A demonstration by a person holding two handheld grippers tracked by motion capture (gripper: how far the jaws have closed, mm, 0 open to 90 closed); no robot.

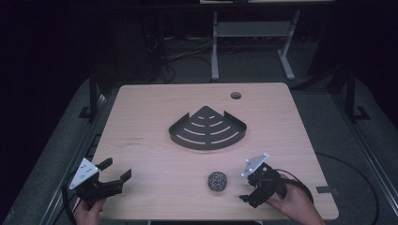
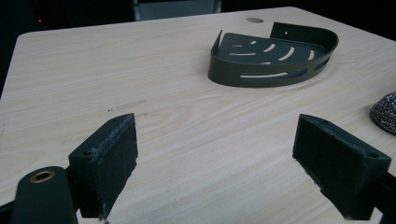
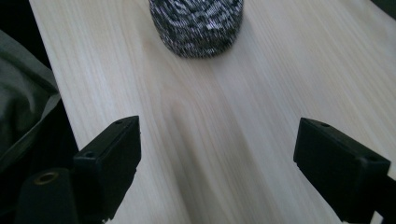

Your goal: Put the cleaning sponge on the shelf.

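Steel-wool scrubber, a small round ball of speckled grey and silver wire (image 1: 217,181), sits on the pale wood-grain bench (image 1: 150,117) near its front edge, free of both tools. Just beside it, toward the person's right, the right hand-held gripper (image 1: 249,187) is released, its black jaws spread wide with bare bench between them; in the right gripper view the scrubber (image 3: 196,28) lies ahead of the pads (image 3: 112,158), apart from them. Farther back, at mid-bench, rests a dark metal quarter-round corner shelf with curved slots (image 1: 208,131), well apart from the scrubber. The left hand-held gripper (image 1: 115,169) is at the front left corner, likewise released, jaws wide with nothing between them; its own view shows the shelf (image 2: 273,56) beyond and the scrubber's edge (image 2: 385,114) at the right.
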